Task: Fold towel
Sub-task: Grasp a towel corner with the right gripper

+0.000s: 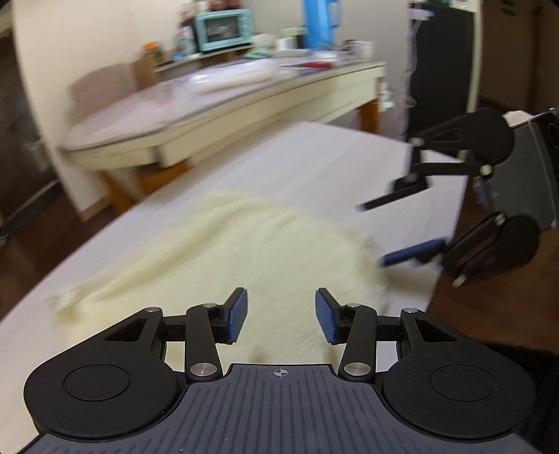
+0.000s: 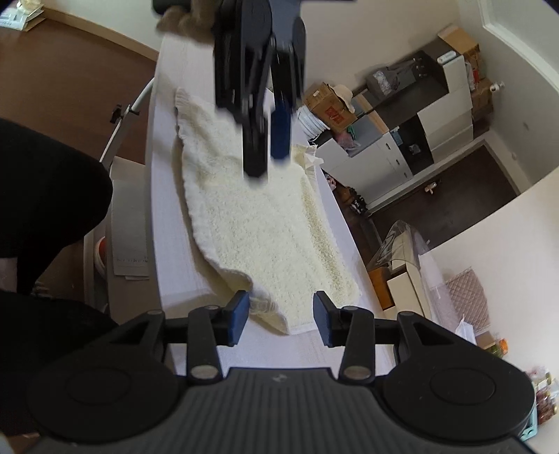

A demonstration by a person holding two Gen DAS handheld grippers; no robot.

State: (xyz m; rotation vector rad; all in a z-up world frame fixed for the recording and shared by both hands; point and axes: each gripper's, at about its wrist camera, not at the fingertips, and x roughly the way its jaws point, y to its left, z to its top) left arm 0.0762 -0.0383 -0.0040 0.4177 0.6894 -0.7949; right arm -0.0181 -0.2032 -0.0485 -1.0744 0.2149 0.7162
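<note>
A cream fluffy towel [image 2: 265, 223] lies rumpled along a narrow white table [image 2: 167, 209], with one long edge turned over on itself. My right gripper [image 2: 281, 321] stands open at the towel's near end. The towel's corner lies between and below its blue pads [image 2: 237, 317], which do not press on it. My left gripper [image 2: 268, 164] hovers open over the far part of the towel, nothing in it. In the left wrist view the left gripper [image 1: 281, 319] is open above the blurred towel [image 1: 227, 251]. There the right gripper [image 1: 375, 233] reaches in from the right at the towel's edge.
The white table [image 1: 314, 157] is narrow, with floor on both sides. A glass-topped table [image 1: 209, 115] with clutter and a mint oven [image 1: 223, 28] stands beyond. A person's dark-clothed legs [image 2: 45, 195] are at the left. Cardboard boxes [image 2: 328, 104] and cabinets [image 2: 377, 157] stand to the right.
</note>
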